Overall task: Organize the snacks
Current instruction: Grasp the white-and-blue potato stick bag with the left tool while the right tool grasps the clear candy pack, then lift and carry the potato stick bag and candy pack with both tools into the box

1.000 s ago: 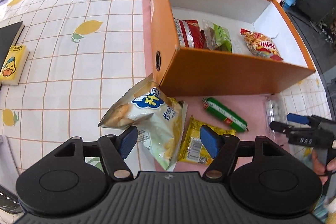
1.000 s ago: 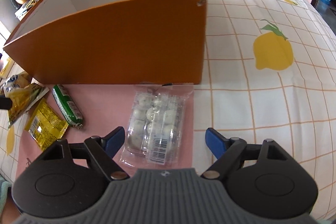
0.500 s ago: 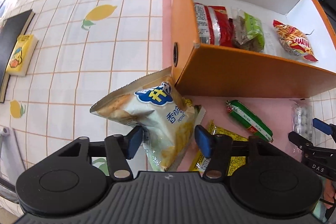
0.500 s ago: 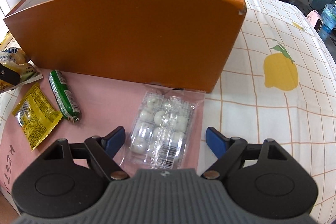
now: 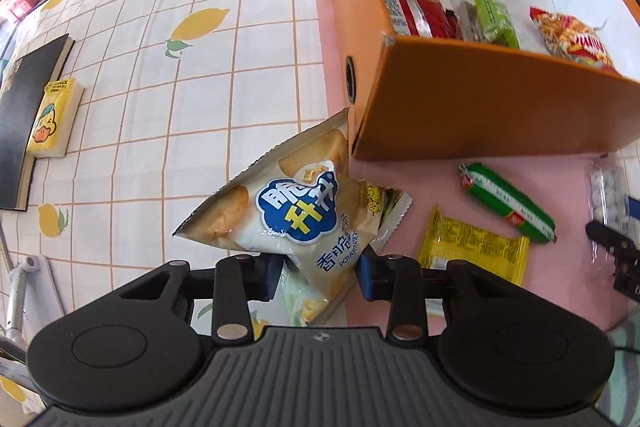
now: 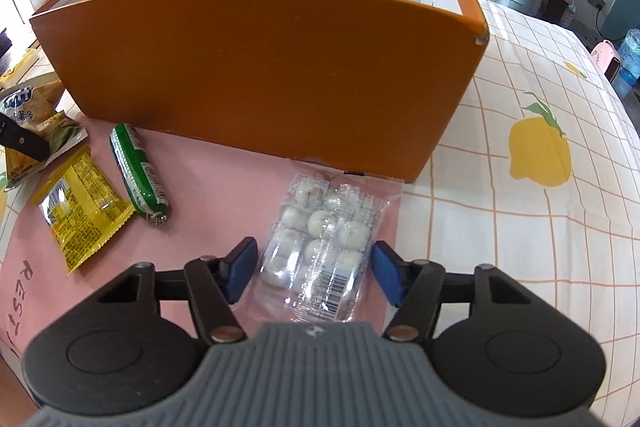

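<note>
An orange box (image 5: 480, 107) holds a red packet (image 5: 420, 13), a green packet (image 5: 494, 19) and a red-yellow chip bag (image 5: 572, 39). My left gripper (image 5: 320, 277) has closed on a potato-stick bag (image 5: 296, 215) beside the box's near corner. A green sausage (image 5: 506, 203) and a yellow packet (image 5: 472, 245) lie on the pink mat. My right gripper (image 6: 314, 269) straddles a clear pack of white balls (image 6: 320, 235) in front of the box (image 6: 260, 75), jaws partly closed, pads close to its sides.
A black book (image 5: 24, 115) and a yellow duck pad (image 5: 52, 117) lie at the left on the lemon-print tablecloth (image 5: 180, 67). The green sausage (image 6: 140, 171) and yellow packet (image 6: 80, 207) lie left of the right gripper.
The left gripper moved forward and closed on the potato-stick bag. The right gripper moved over the clear pack and its jaws narrowed around it.
</note>
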A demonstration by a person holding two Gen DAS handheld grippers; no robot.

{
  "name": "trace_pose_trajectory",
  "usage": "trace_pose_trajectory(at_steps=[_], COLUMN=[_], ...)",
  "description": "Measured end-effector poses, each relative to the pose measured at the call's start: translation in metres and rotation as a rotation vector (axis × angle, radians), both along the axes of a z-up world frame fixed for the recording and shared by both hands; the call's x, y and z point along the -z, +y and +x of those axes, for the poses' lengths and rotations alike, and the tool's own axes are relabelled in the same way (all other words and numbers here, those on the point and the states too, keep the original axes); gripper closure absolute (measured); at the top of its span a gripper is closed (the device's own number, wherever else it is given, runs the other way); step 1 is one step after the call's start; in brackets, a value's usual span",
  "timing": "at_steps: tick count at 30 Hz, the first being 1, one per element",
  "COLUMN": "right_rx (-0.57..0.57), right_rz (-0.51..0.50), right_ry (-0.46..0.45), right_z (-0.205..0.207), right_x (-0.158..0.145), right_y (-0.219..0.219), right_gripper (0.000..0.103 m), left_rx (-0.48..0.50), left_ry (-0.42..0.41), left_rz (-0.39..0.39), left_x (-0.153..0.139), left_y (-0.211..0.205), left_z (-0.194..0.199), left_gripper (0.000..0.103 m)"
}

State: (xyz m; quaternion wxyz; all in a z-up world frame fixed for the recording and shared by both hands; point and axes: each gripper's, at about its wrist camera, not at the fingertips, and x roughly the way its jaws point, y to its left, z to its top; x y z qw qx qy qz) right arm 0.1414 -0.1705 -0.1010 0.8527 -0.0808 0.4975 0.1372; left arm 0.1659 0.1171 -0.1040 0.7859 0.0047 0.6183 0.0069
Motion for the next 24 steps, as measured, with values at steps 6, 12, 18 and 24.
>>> trace_pose_trajectory(at_steps=[6, 12, 18, 24], right_rx=[-0.013, -0.039, -0.109, -0.199], right_rz=[-0.019, -0.085, -0.169, -0.269], right_ry=[0.033, 0.099, 0.102, 0.133], right_z=[0.004, 0.009, 0.0, -0.014], right_x=[-0.003, -0.01, -0.024, -0.041], right_y=[0.002, 0.01, 0.017, 0.022], right_gripper=[0.045, 0.048, 0.048, 0.048], left_rx=[0.053, 0.107, 0.167, 0.256], left_ry=[0.013, 0.009, -0.014, -0.017], left_rz=[0.01, 0.023, 0.016, 0.025], left_x=[-0.003, -0.014, -0.032, -0.047], left_y=[-0.002, -0.009, -0.021, -0.04], left_z=[-0.014, -0.034, -0.053, -0.072], left_gripper=[0.066, 0.067, 0.068, 0.068])
